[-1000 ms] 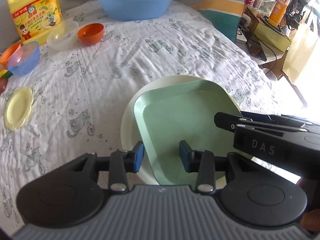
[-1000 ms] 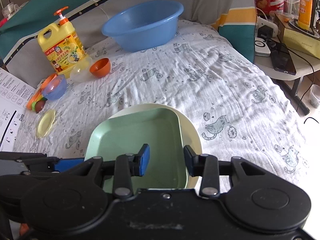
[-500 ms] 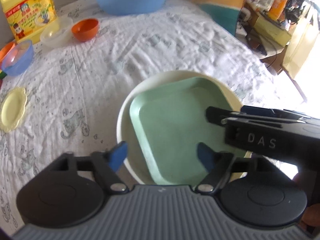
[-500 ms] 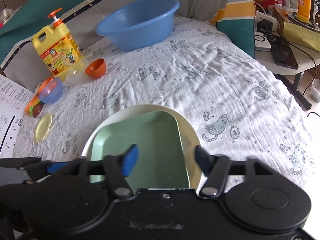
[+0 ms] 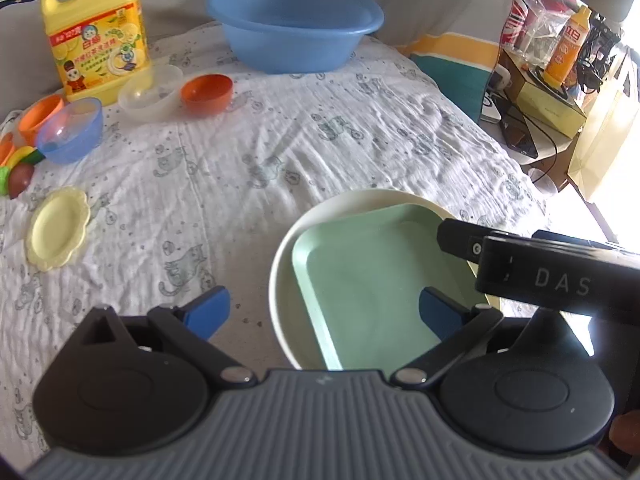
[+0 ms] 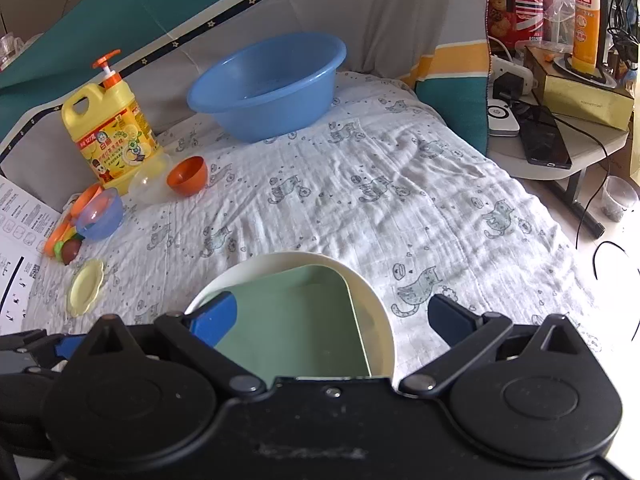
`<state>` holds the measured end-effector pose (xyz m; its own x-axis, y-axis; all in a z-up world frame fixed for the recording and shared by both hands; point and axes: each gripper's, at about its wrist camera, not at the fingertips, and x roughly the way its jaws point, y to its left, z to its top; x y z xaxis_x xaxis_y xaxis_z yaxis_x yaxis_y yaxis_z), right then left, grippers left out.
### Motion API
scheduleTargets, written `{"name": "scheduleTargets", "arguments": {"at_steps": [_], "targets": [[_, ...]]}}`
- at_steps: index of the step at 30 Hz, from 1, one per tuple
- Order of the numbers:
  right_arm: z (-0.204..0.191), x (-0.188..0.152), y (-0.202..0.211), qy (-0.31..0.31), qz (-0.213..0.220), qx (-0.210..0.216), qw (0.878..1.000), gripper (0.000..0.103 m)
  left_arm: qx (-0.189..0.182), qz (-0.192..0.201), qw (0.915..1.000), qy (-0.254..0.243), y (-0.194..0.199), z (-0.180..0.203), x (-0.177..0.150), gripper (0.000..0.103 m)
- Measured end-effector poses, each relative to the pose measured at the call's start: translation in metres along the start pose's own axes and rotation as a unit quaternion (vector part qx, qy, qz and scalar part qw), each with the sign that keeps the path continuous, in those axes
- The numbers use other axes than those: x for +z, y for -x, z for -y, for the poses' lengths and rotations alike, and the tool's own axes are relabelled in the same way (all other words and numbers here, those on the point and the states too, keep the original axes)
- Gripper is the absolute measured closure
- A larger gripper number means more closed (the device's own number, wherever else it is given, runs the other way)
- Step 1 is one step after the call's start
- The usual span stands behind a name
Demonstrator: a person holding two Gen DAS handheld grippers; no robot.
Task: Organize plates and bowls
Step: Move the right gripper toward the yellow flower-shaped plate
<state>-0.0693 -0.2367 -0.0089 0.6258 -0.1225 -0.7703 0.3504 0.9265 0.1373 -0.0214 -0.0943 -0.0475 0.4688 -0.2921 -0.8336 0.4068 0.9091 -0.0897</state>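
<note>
Green plate stacked, both tongs let go

Left tongs (image 5: 324, 312) and right tongs (image 6: 332, 316) have just been opening, gripping nothing; green plate (image 5: 372, 280) sits in white plate (image 5: 280, 280), lower centre. Next, probably the yellow plate (image 5: 56, 228) at left.

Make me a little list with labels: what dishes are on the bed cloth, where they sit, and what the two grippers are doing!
stack: green tray lying in white plate, nearest the cameras
far end: blue basin
far left: orange bowl, clear bowl, small blue bowl, yellow saucer
beside bowls: yellow soap jug
left gripper: open, jaws just spread, over the stack's left rim, holding nothing
right gripper: open, jaws just spread, over the stack's right rim, holding nothing
</note>
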Motion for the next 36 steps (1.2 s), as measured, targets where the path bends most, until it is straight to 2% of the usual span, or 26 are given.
{"name": "scheduleTargets", "arguments": {"at_steps": [21, 30, 36], "targets": [[-0.042, 0.002, 0.015, 0.04, -0.005, 0.006, 0.999, 0.0, 0.002, 0.026, 0.9985, 0.047, 0.025, -0.035, -0.012, 0.0], [-0.078, 0.005, 0.01, 0.071, -0.015, 0.015, 0.997, 0.0, 0.006, 0.033, 0.9956, 0.088, 0.029, -0.067, -0.019, 0.0], [-0.111, 0.003, -0.001, 0.094, -0.032, 0.02, 0.995, 0.0, 0.015, 0.036, 0.9922, 0.119, 0.029, -0.102, -0.028, 0.0]]}}
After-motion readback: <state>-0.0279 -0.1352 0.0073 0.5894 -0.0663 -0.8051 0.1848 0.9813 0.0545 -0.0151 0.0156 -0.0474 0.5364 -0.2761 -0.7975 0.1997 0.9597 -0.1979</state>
